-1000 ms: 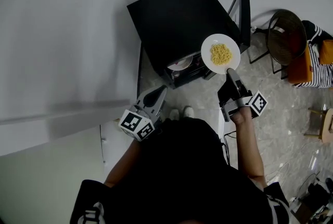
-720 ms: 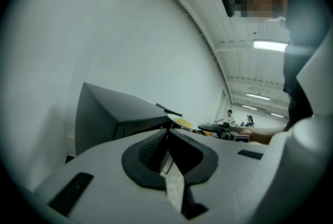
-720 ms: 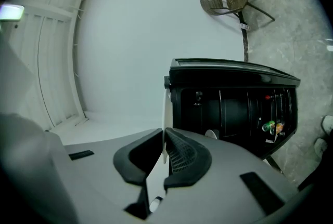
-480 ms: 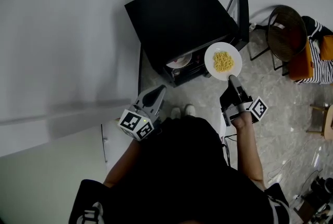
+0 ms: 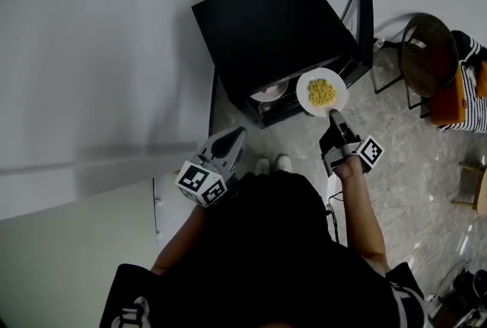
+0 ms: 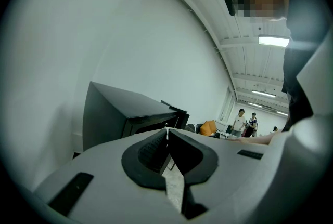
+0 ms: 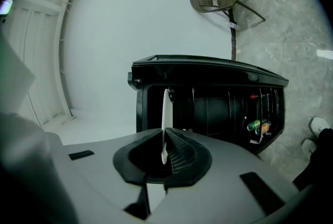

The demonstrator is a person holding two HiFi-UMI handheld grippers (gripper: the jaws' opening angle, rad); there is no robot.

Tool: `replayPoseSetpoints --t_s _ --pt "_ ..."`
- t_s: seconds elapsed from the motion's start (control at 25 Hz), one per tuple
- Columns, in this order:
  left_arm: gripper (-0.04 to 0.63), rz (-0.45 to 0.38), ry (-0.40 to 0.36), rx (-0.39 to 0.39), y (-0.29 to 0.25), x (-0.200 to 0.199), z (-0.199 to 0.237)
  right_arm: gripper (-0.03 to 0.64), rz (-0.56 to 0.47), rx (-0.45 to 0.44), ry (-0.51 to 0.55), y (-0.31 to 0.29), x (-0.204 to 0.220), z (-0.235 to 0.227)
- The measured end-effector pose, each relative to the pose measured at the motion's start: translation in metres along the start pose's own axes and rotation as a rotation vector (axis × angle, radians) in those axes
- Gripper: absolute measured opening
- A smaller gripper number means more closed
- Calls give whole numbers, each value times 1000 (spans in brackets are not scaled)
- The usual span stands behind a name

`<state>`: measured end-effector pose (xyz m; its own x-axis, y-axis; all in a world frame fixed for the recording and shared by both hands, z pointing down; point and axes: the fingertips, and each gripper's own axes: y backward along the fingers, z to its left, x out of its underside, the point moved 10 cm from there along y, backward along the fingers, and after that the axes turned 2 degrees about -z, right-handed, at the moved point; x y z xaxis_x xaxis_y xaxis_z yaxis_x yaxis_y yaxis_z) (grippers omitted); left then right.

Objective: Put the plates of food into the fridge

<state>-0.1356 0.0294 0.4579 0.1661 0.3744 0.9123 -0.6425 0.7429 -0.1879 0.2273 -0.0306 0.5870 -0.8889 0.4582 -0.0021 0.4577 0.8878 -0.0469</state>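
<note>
A white plate of yellow noodles [image 5: 321, 92] hangs in front of the open black fridge [image 5: 266, 22], and my right gripper [image 5: 332, 113] is shut on its near rim. In the right gripper view the plate [image 7: 165, 108] shows edge-on between the pads, with the fridge's dark inside [image 7: 218, 108] just behind. A second plate [image 5: 270, 90] lies inside on a shelf. The fridge door [image 5: 364, 7] stands open on the right. My left gripper [image 5: 232, 138] is shut and empty, held short of the fridge's left side; from its own view the left gripper [image 6: 167, 132] faces the fridge [image 6: 119, 108].
A round wicker chair [image 5: 422, 56] with orange and striped cloth [image 5: 460, 90] beside it stands right of the fridge. Cans [image 7: 257, 125] sit in the door rack. A white wall [image 5: 91, 52] runs behind and left. The person's shoes [image 5: 272, 164] are on the marble floor.
The right gripper has sunk with the noodle plate, from above the fridge's top edge down to its open front. The left gripper has kept still.
</note>
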Motion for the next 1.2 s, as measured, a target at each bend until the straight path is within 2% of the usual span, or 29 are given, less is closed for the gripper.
replayPoseSetpoints --t_s 0.48,0.88,1.2 --pt "25 10 5 -48 7 2 4 38 16 61 28 -49 -19 -42" --pt "25 7 14 -75 9 2 8 36 8 104 -9 -80 -23 -59" --pt "25 -4 27 -112 15 3 10 32 12 143 23 -100 -26 -65"
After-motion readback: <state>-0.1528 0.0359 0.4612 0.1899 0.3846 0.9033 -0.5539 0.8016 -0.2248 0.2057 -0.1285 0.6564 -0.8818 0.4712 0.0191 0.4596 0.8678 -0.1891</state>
